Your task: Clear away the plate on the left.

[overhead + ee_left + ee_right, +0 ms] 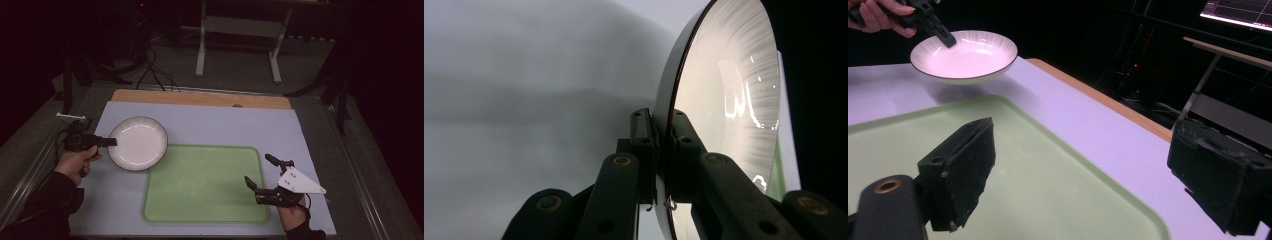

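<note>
- Left gripper [111,142] pinches the rim of the white plate [138,143], lifted off the desk [210,125].
- Right gripper [261,172] hangs spread wide beside the green tray [205,182].

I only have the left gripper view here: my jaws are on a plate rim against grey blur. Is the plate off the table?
Observer: Yes. In the right gripper view the plate hangs above the table with its shadow beneath it.
Operator: What lies near it?
Observer: A green tray lies on the table; in the high view the plate's edge just overlaps the tray's far left corner.
Operator: And the other gripper?
Observer: The right gripper sits by the tray's right edge, jaws wide apart, nothing between them.
Operator: Where exactly am I gripping?
Observer: The left gripper pinches the plate's left rim.
</note>
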